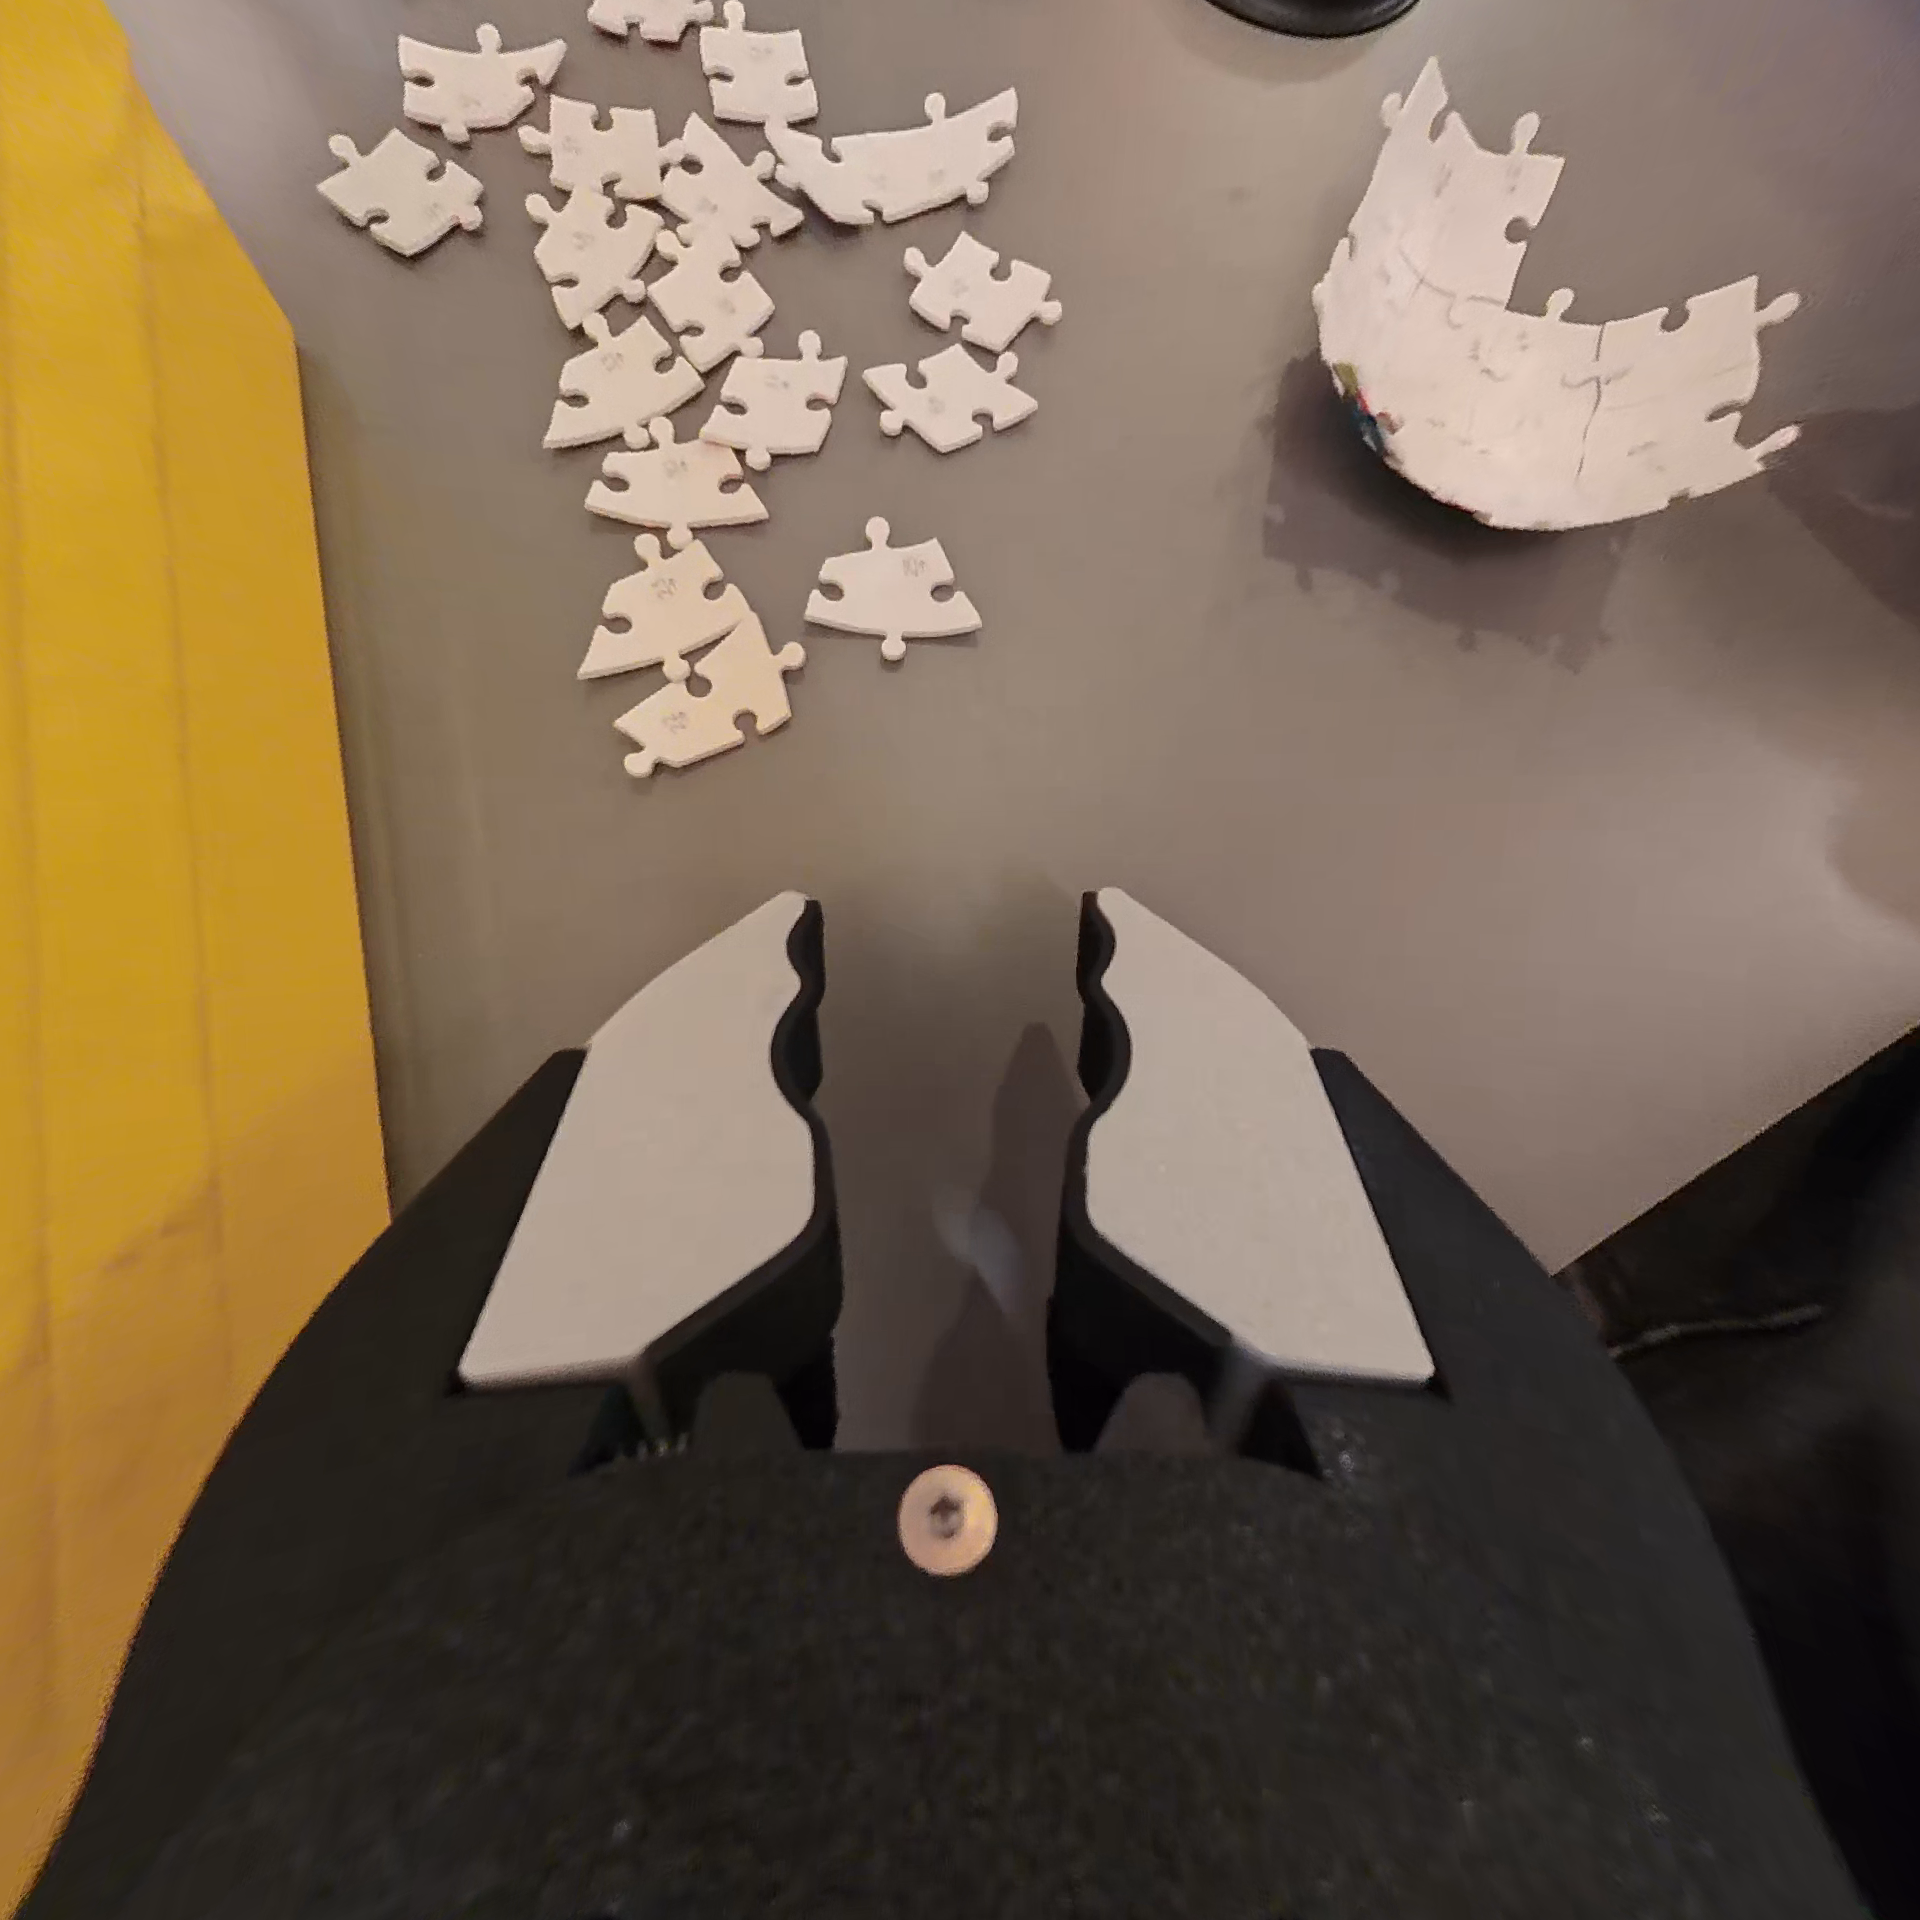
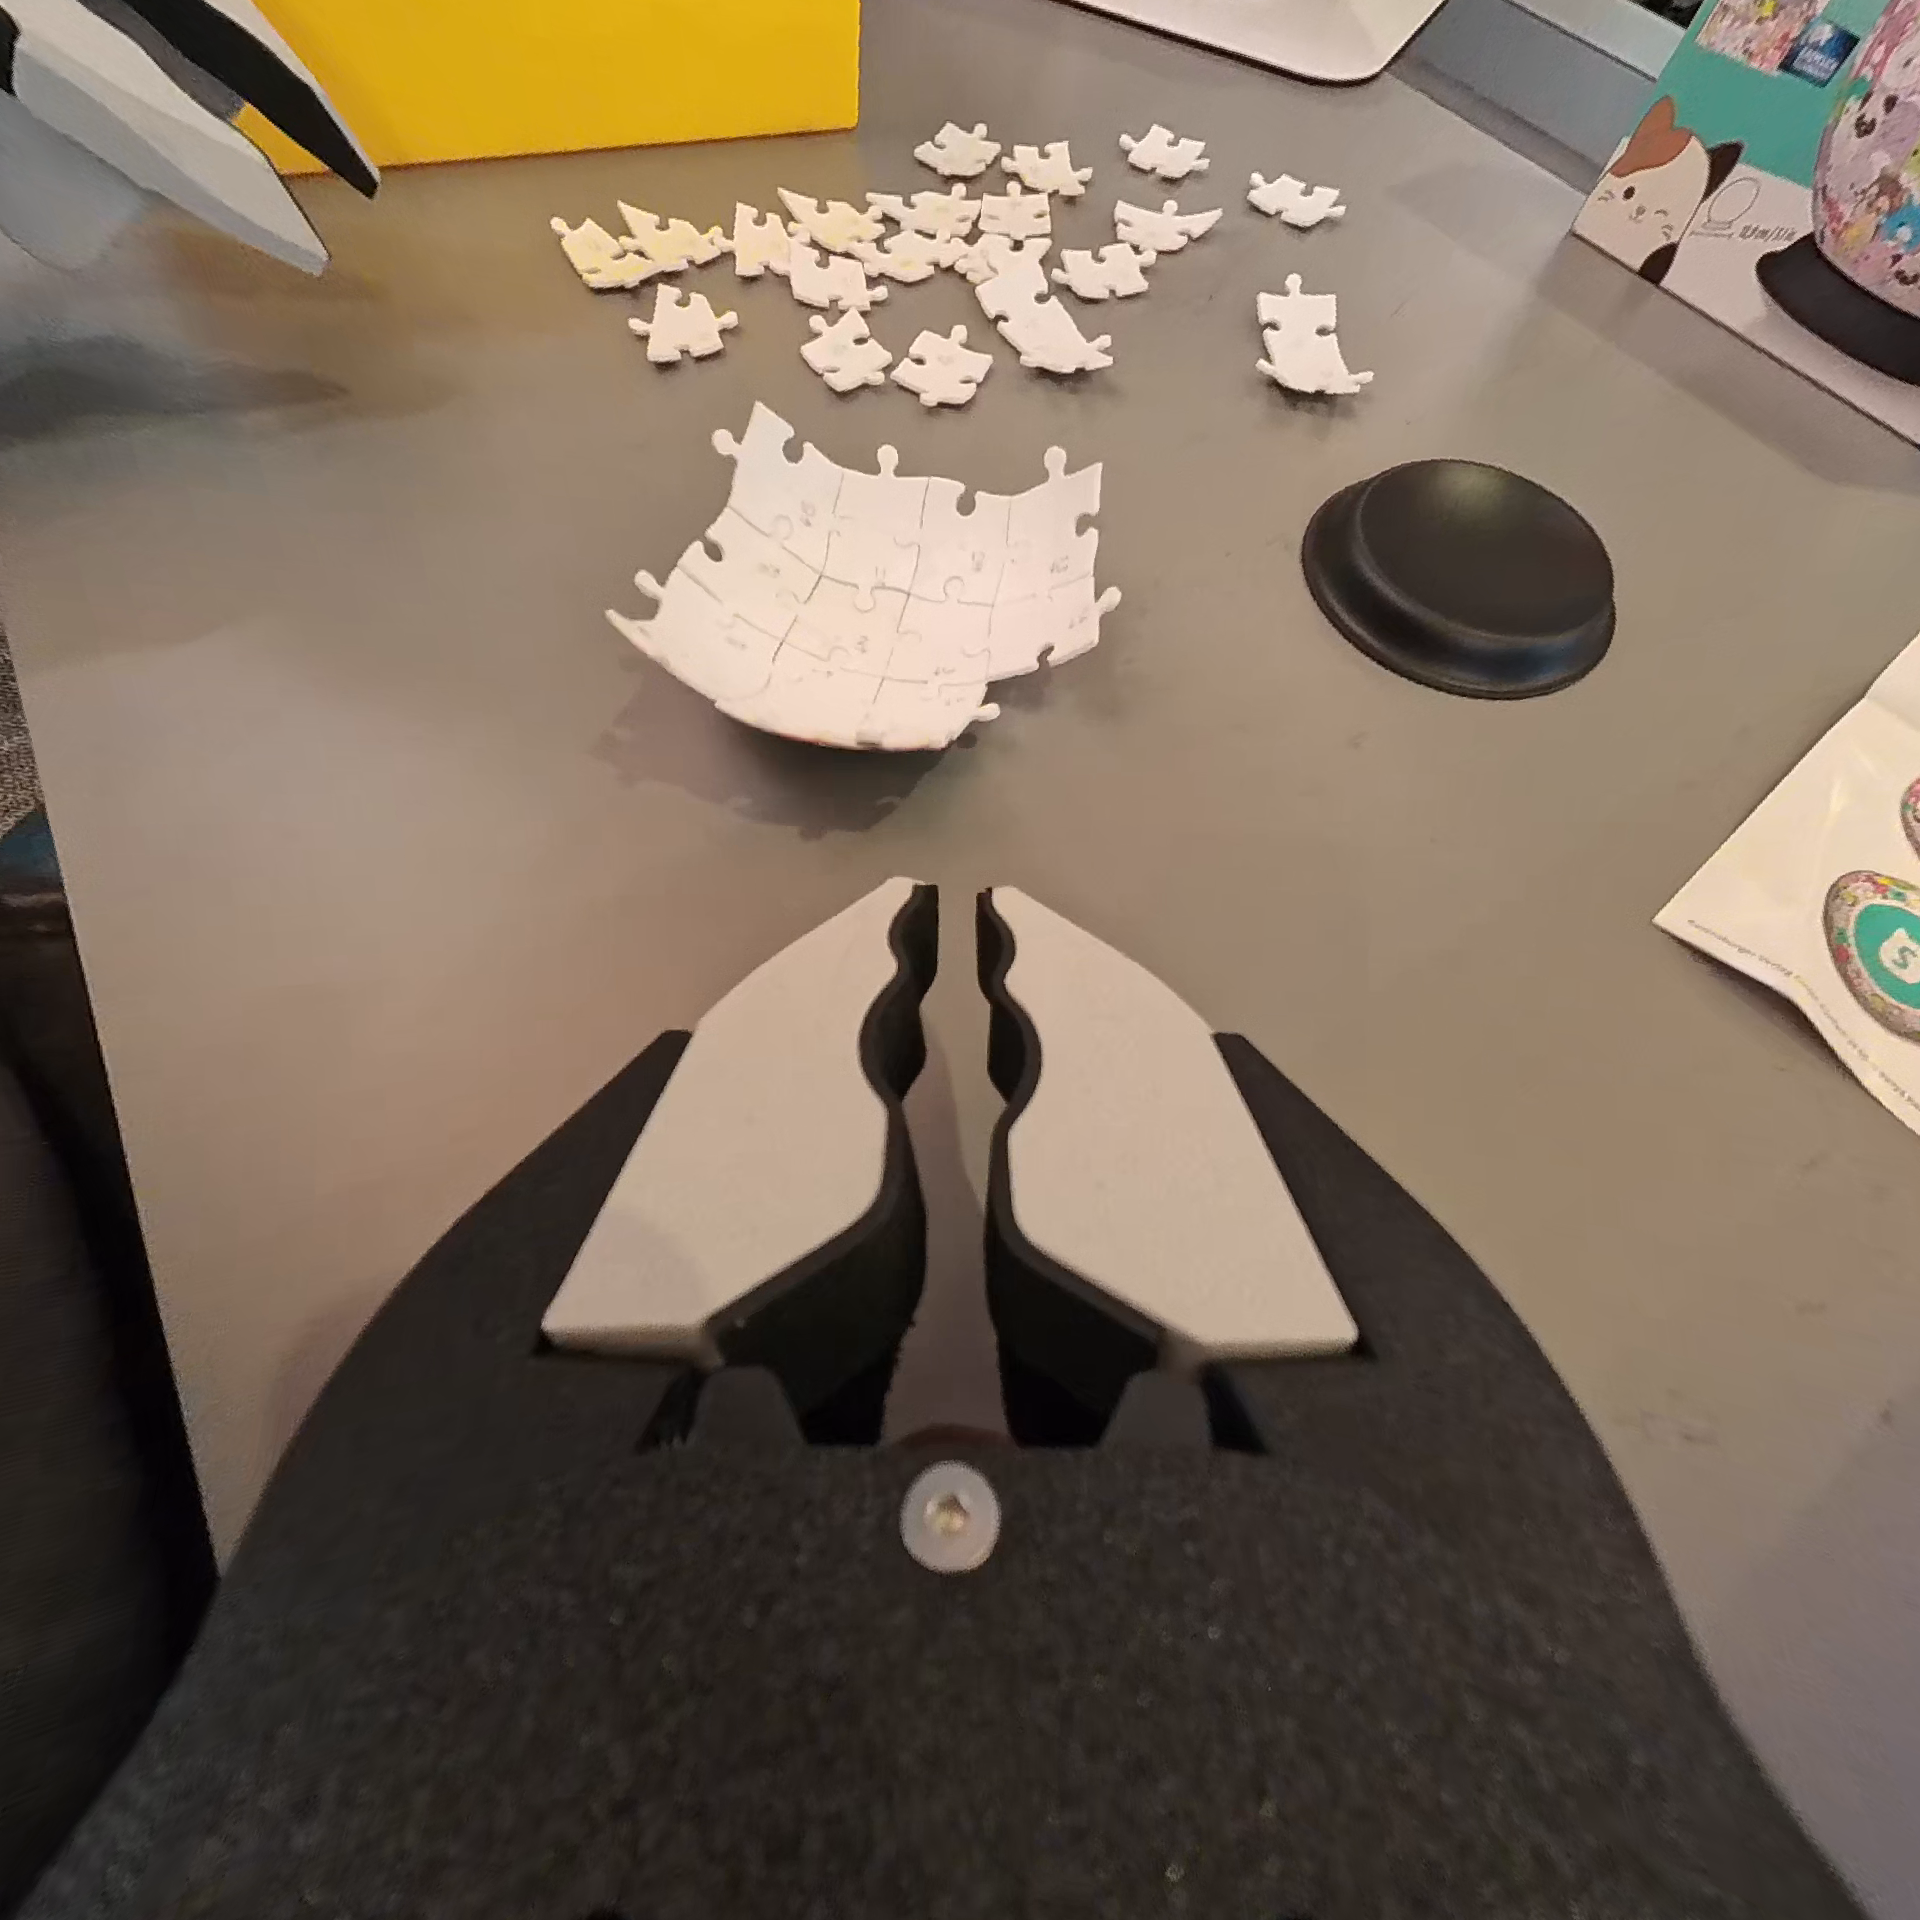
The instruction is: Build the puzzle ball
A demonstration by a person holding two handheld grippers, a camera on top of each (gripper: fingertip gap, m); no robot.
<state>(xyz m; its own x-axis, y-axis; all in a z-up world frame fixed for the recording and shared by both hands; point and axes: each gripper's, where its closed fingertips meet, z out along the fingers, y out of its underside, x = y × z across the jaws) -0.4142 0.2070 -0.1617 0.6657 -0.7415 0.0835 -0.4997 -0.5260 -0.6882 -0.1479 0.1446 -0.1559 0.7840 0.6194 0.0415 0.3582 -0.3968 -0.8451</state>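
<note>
Nearest in the left wrist view, the left claw, spread wide with bare grey surface showing between its fingers, pinching nothing. Ahead and slightly left of it, a scatter of loose white puzzle pieces, blank side up, some overlapping; nearest of these, a lone piece just right of the cluster. Farther ahead to the right, the curved part-built shell of the ball, resting bowl-like on the surface, a sliver of printed colour at its lower left edge. Along the left, a yellow box. In the right wrist view, the right claw, nearly pressed together with only a narrow slit between the tips, holding nothing. Straight ahead, apart from the tips, the same shell, hollow side up. To the right of that, a round black stand; beyond the shell, the loose pieces. Far right, a printed leaflet and the puzzle carton. Upper left, the other claw, hovering above the surface.
</note>
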